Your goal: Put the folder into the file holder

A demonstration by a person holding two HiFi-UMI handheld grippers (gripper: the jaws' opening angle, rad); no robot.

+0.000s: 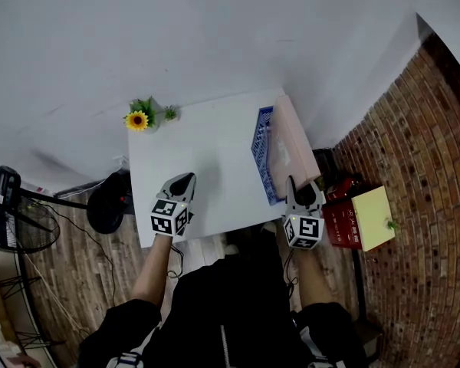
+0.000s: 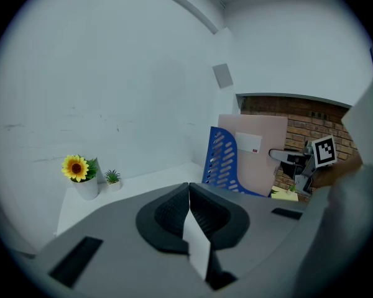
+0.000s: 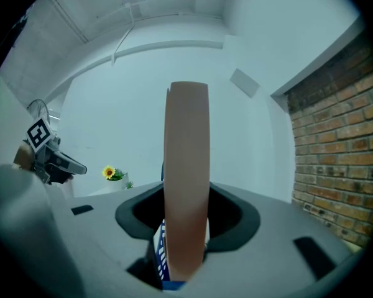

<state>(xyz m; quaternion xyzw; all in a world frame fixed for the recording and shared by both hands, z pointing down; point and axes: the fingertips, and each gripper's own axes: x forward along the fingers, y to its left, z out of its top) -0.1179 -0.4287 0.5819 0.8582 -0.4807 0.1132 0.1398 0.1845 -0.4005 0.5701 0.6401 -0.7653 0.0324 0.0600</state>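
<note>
Right gripper [image 1: 305, 194] is closed around the near edge of the pink cardboard folder [image 1: 295, 148]; its own view shows the folder filling the gap with both jaws against it. The folder stands on edge, running near to far, inside the blue perforated plastic file holder [image 1: 262, 156] at the right edge of the white rectangular table [image 1: 207, 159]. It looks seated or close to it, so I judge the step in hand to be final seating and let-go. To do it well: keep the folder vertical, ease it down until the bottom edge rests on the holder base, then open wide and back straight out toward the near side. No sideways drag, since the holder sits right at the table edge and a push to the right could tip it off. Left gripper [image 1: 184, 181] has its jaws together on nothing and hovers over the near left of the table; it could brace the blue side panel if the holder rocks. The rest of the table carries only a sunflower in a white pot [image 1: 137, 119] and a small green potted plant [image 1: 169, 113] at the far left corner, well apart from the work. There is a white wall beyond, a brick wall [image 1: 414, 144] on the right, a red box [image 1: 341, 225] and a yellow box [image 1: 372, 217] just right of the table, and a wood-plank floor [image 1: 77, 282] on the left.
</note>
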